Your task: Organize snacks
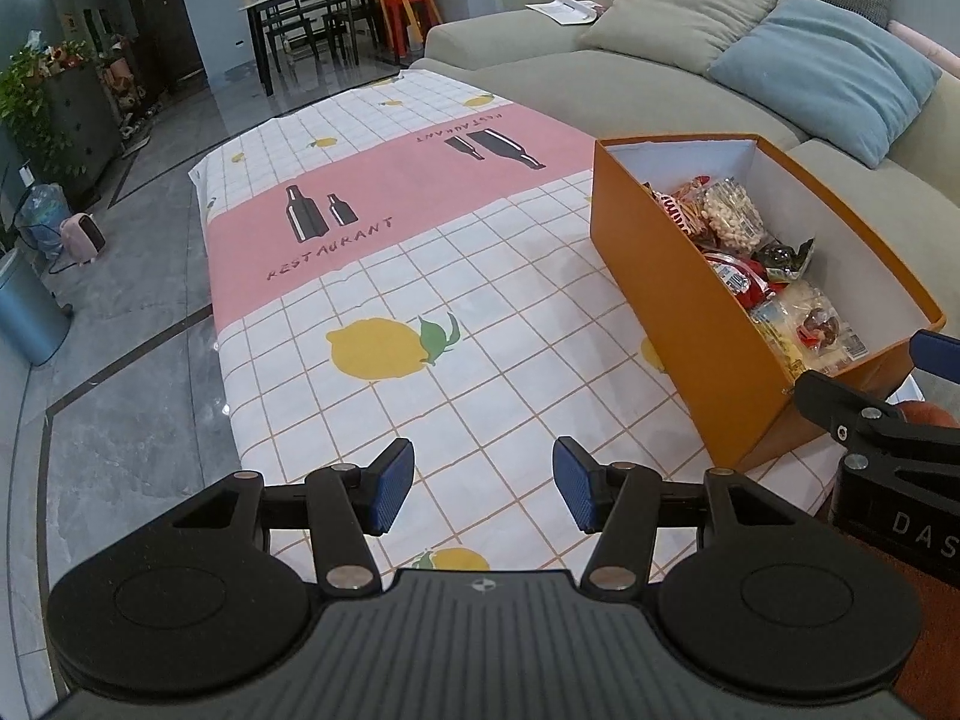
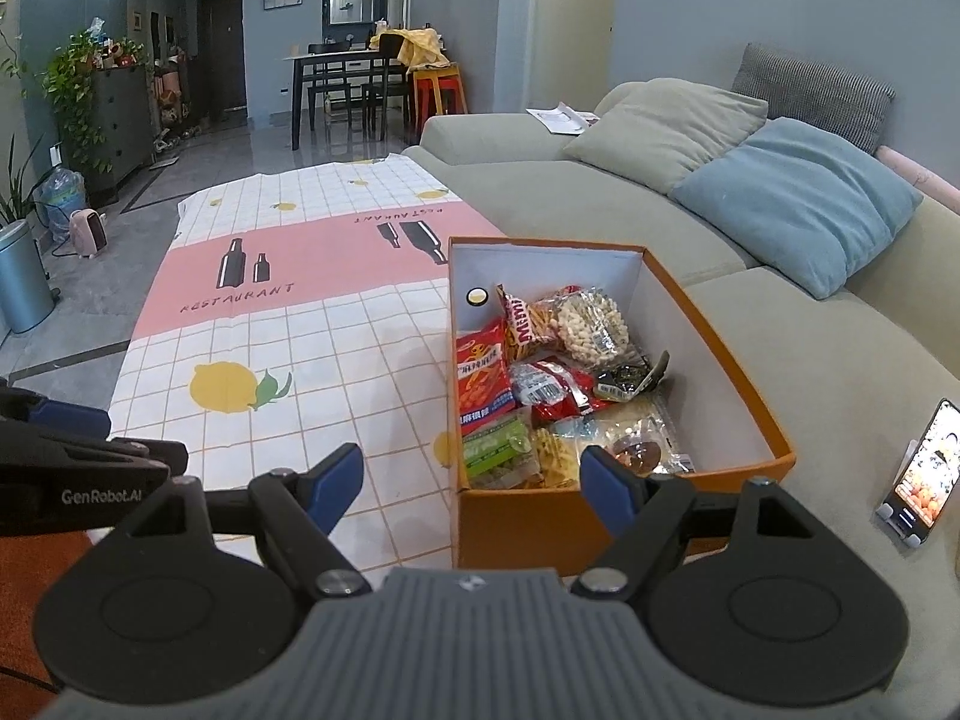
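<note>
An orange box (image 2: 720, 354) (image 1: 666, 276) stands on the right side of the lemon-print cloth (image 1: 480, 324) (image 2: 336, 324), beside the sofa. It holds several snack packets: a red chip bag (image 2: 483, 378), a clear bag of white puffs (image 2: 591, 324) (image 1: 735, 216), a green packet (image 2: 498, 447) and a red wrapper (image 2: 549, 387) (image 1: 741, 279). My left gripper (image 1: 483, 492) hangs open over bare cloth, left of the box, nothing between its blue pads. Over the box's near left corner, my right gripper (image 2: 474, 480) stands open and holds nothing.
A grey-green sofa (image 2: 600, 180) with a beige cushion (image 2: 666, 126) and a blue cushion (image 2: 798, 204) runs along the right. A phone on a stand (image 2: 921, 474) sits right of the box. Tiled floor, a metal bin (image 1: 27, 312) and a small pink heater (image 1: 81, 237) lie to the left.
</note>
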